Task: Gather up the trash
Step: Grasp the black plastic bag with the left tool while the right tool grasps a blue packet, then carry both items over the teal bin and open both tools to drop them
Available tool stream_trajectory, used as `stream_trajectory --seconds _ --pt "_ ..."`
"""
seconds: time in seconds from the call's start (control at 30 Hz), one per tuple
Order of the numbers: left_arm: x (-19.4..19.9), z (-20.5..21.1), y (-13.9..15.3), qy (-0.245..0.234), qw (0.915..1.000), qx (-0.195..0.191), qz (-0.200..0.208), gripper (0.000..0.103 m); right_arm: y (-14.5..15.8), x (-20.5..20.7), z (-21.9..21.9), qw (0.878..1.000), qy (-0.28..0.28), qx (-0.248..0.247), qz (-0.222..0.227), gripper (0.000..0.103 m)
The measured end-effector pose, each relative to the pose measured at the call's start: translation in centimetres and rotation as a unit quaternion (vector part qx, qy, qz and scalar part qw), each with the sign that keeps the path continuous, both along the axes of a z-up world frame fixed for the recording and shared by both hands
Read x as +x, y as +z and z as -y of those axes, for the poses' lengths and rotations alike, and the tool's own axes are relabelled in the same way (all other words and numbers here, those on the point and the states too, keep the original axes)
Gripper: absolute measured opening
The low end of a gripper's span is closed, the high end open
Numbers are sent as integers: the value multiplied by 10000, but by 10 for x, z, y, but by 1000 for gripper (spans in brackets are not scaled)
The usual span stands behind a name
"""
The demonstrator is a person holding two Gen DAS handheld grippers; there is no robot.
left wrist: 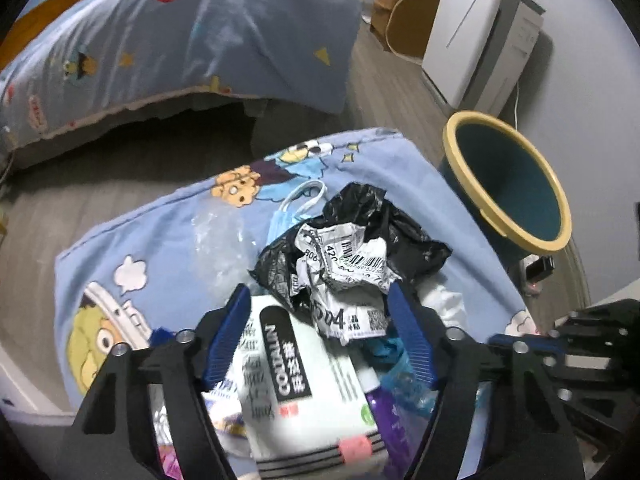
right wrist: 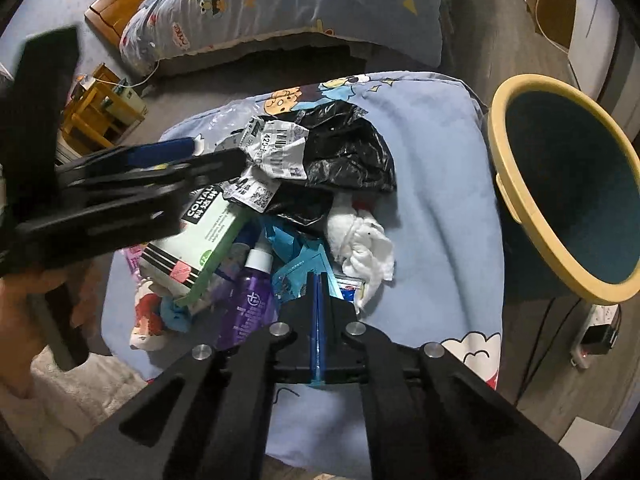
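A pile of trash lies on a blue cartoon cushion (left wrist: 168,240): a crumpled white shipping label (left wrist: 344,264), a black plastic bag (left wrist: 384,220), a white and green box (left wrist: 296,384), a purple bottle (right wrist: 248,300), a white tissue wad (right wrist: 360,244) and a blue face mask (left wrist: 288,216). My left gripper (left wrist: 320,312) is open, its blue pads on either side of the label and box; it also shows in the right wrist view (right wrist: 216,160). My right gripper (right wrist: 319,284) is shut, just above a blue wrapper (right wrist: 296,268). A teal bin with a yellow rim (right wrist: 520,216) stands at the right.
A bed with a blue cartoon cover (left wrist: 180,52) stands behind the cushion. A white cabinet (left wrist: 468,36) and a wooden stand (left wrist: 404,12) line the right wall. A power strip (right wrist: 592,340) lies on the floor by the bin. A small wooden shelf (right wrist: 100,112) stands at the left.
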State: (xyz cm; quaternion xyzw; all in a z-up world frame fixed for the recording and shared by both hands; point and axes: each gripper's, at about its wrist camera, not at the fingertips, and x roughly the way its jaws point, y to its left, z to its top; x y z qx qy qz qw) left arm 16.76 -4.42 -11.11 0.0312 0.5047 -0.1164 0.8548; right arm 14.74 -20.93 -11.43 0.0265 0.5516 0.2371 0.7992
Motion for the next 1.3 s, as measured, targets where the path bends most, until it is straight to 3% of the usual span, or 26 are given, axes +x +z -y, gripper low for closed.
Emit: stream_trajectory --seconds 0.03,0.1,0.13,0.17,0.2,0.23,0.27,0.43,0.47,0.57,0.73,0.87,1.0,1.17,1.3 --pt "5 0 -5 -8 10000 -6 -95 58 -1 1 1 10000 19 21 0 0" --pt "7 -2 -10 -41 9998 -107 -192 27 -5 5 2 10000 0 -80 -45 0" --pt "8 -3 -11 -41 9996 -143 -228 25 -9 5 3 9999 -17 -155 -73 2" --pt "8 -4 -11 -26 9997 -112 -221 10 -13 5 3 9996 -20 -267 -128 14" --pt "7 -5 -12 -35 9997 -98 -229 2 -19 5 1 9992 7 -365 -180 25" --pt "7 -6 -12 -41 9997 -104 -224 2 -25 4 -1 9989 39 -432 -204 50" --pt "5 -7 -10 -39 9998 -51 -178 2 -29 3 -4 9986 103 -461 -242 60" --pt "1 -7 -6 -85 9998 160 32 2 -54 -1 -19 9952 341 -704 -580 60" --pt "1 -7 -4 -93 9998 157 73 2 -57 -2 -20 9949 376 -689 -632 56" --pt "-2 -9 3 -118 9997 116 199 1 -54 -7 -25 9944 509 -633 -678 32" --pt "-6 -8 23 -194 9983 115 531 1 -27 -25 -32 9941 709 -654 -495 10" --pt "-11 -5 42 -264 9960 126 848 1 -1 -33 -33 9937 735 -807 -234 9" --pt "-14 -2 61 -268 9934 52 1118 1 36 -24 -14 9963 348 -785 70 9" --pt "-15 5 91 -220 9894 -175 1424 1 72 7 41 9958 -297 -683 534 9" --pt "-9 29 110 -301 9861 -282 1612 1 79 38 92 9902 -914 -781 706 10"
